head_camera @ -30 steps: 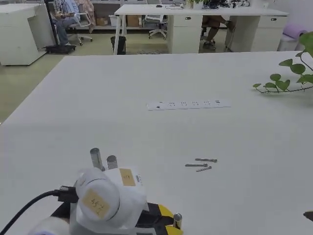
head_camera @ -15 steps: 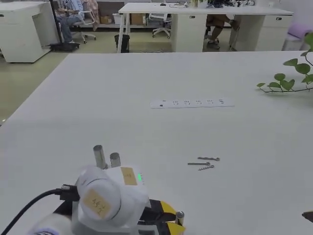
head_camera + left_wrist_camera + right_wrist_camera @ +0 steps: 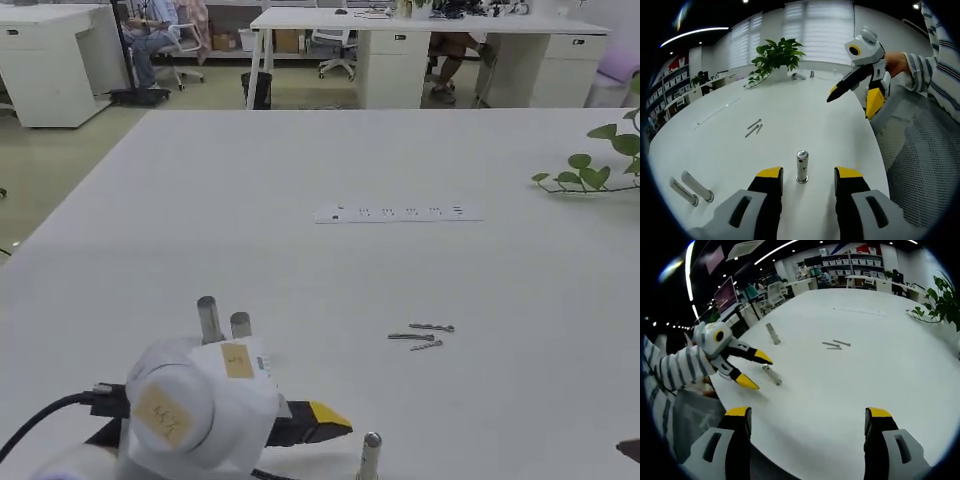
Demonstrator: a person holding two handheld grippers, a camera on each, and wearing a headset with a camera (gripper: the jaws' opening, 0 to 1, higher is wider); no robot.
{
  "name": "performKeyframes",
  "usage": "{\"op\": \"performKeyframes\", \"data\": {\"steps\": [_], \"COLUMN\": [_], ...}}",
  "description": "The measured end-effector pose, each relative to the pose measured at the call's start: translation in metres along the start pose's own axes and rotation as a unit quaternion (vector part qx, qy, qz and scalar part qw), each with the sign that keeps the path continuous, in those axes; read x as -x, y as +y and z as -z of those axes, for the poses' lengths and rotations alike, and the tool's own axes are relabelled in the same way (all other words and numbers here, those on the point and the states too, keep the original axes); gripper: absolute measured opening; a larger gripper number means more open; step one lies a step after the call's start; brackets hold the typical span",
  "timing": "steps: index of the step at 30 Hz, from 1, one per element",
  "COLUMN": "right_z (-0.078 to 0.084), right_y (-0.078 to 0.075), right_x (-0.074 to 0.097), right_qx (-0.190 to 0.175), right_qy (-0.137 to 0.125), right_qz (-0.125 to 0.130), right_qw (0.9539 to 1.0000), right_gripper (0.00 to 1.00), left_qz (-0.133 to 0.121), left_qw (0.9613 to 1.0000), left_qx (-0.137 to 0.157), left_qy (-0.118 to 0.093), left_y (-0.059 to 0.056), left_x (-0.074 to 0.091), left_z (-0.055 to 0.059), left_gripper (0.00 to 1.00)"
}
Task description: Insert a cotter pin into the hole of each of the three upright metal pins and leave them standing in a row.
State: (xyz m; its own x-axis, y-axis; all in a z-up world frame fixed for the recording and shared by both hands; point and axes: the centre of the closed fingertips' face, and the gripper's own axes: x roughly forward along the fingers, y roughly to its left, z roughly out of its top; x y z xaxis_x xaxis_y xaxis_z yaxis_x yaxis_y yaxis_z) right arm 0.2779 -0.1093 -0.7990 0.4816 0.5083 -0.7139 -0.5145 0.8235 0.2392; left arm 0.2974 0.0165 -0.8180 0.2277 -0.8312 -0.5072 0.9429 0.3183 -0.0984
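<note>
Opening stage at the white table (image 3: 300,150): my left gripper (image 3: 758,373) sits low at the near edge with its jaws spread, and the nearest metal pin (image 3: 801,166) stands upright in the gap between them, clear of both yellow tips. Nothing is gripped. My right gripper (image 3: 850,102) hangs in the air off to the side, jaws wide apart and empty.

The two other metal pins (image 3: 224,320) stand side by side further along the table, well apart from the near one. The three cotter pins (image 3: 421,335) lie loose in a small cluster towards the middle, short of the power strip (image 3: 398,212). A leafy plant (image 3: 600,170) trails in at the far right edge.

As I read it, no cotter pin has gone in yet, so the whole task is ahead of me. The left jaws look placed to close on the near pin and steady it. The next move falls to the right gripper: reach over to the cluster and pinch one cotter pin off the surface. That will be fiddly, since they are thin, lie flat and sit close together. I cannot make out the cross-hole in any upright pin from here, so lining up the insertion will need a closer look.
</note>
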Motion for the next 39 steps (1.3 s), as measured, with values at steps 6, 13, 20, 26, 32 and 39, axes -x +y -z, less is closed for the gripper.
{"op": "performKeyframes", "data": {"steps": [6, 13, 20, 26, 32, 39], "right_z": [0.0, 0.007, 0.005, 0.004, 0.004, 0.0], "right_y": [0.001, 0.002, 0.0, 0.0, 0.002, 0.003], "right_x": [-0.002, -0.005, -0.004, -0.004, -0.004, -0.004], "right_qx": [0.001, -0.001, -0.002, 0.001, 0.005, 0.007], "right_qy": [0.001, 0.011, 0.009, 0.012, 0.016, 0.013], "right_qz": [-0.003, -0.008, -0.008, -0.009, -0.013, -0.017], "right_qw": [1.0, 0.9999, 0.9999, 0.9999, 0.9998, 0.9997], "right_gripper": [0.95, 0.95, 0.95, 0.95, 0.95, 0.95], "left_qz": [-0.011, -0.032, -0.064, -0.071, -0.082, -0.089], "left_qw": [0.9996, 0.998, 0.9967, 0.9939, 0.9907, 0.9886], "left_qx": [0.025, 0.048, 0.05, 0.084, 0.104, 0.116], "left_qy": [-0.005, -0.028, -0.011, -0.014, -0.031, -0.036], "left_y": [-0.002, 0.002, 0.008, 0.006, 0.004, 0.001], "left_x": [0.01, 0.022, 0.033, 0.041, 0.051, 0.055], "left_z": [0.0, -0.001, 0.011, 0.016, 0.015, 0.017], "left_gripper": [0.61, 0.66, 0.69, 0.81, 0.97, 0.99]}}
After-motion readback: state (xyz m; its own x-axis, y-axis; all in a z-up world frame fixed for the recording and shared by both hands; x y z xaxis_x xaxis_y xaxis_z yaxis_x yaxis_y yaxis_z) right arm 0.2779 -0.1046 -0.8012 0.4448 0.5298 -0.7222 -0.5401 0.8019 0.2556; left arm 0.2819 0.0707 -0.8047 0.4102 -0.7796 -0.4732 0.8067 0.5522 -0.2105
